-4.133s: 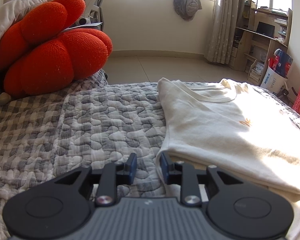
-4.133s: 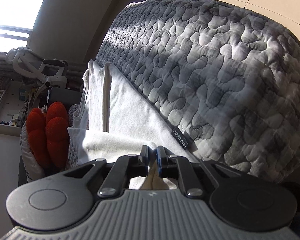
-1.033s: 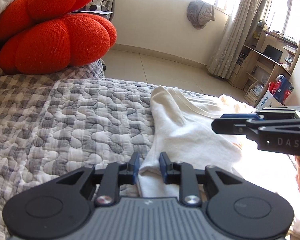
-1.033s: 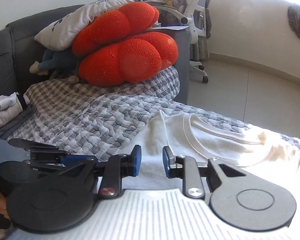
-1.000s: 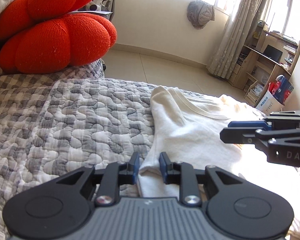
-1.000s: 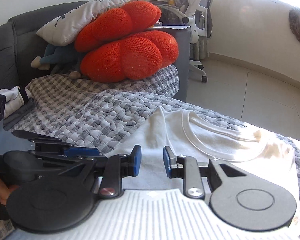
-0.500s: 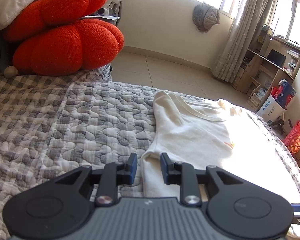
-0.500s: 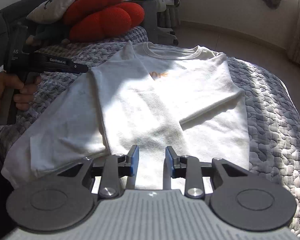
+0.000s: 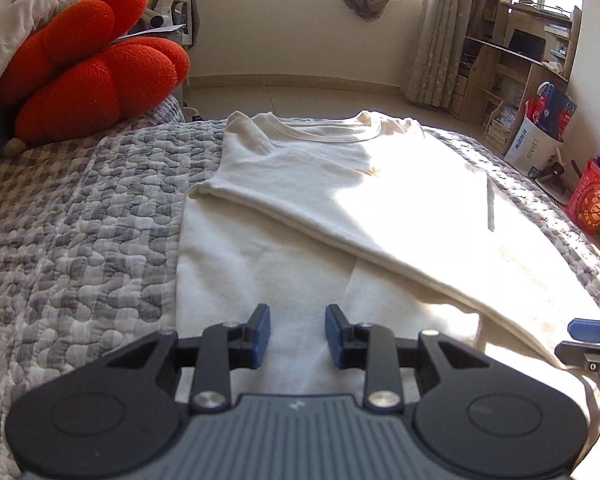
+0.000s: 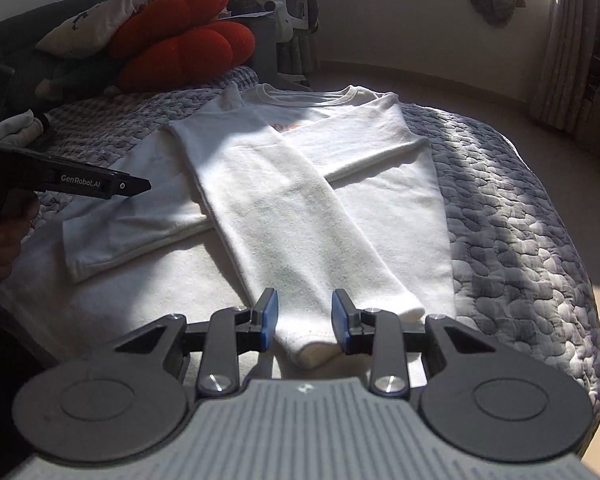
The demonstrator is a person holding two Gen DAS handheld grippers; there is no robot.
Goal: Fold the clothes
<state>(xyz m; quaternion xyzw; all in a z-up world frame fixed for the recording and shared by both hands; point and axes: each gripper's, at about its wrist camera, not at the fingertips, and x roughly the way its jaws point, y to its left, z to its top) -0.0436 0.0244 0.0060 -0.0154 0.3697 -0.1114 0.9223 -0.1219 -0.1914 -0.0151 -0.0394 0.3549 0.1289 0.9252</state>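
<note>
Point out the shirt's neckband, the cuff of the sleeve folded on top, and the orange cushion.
Neckband [image 10: 300,98], right wrist view, middle of the ribbed collar.
Sleeve cuff [image 10: 312,350], right wrist view, hemmed end between the open claw's fingers.
Orange cushion [image 9: 100,88], left wrist view, front lobe.

**Two low wrist views, side by side over the near end of the shirt**

The left wrist camera sits just above the left gripper [image 9: 298,336], low over the near hem of the white shirt [image 9: 340,208], facing along the bed toward the window wall. The right wrist camera looks the same way from above the right gripper [image 10: 305,326], slightly higher and to the right, close over a sleeve cuff [image 10: 312,354]. Both views share the shirt, the grey quilt [image 9: 80,240], the red cushion [image 9: 96,80] and the far wall. Each camera catches the other tool: the left gripper at the right view's left edge, blue fingertips [image 9: 592,330] at the left view's right edge.
</note>
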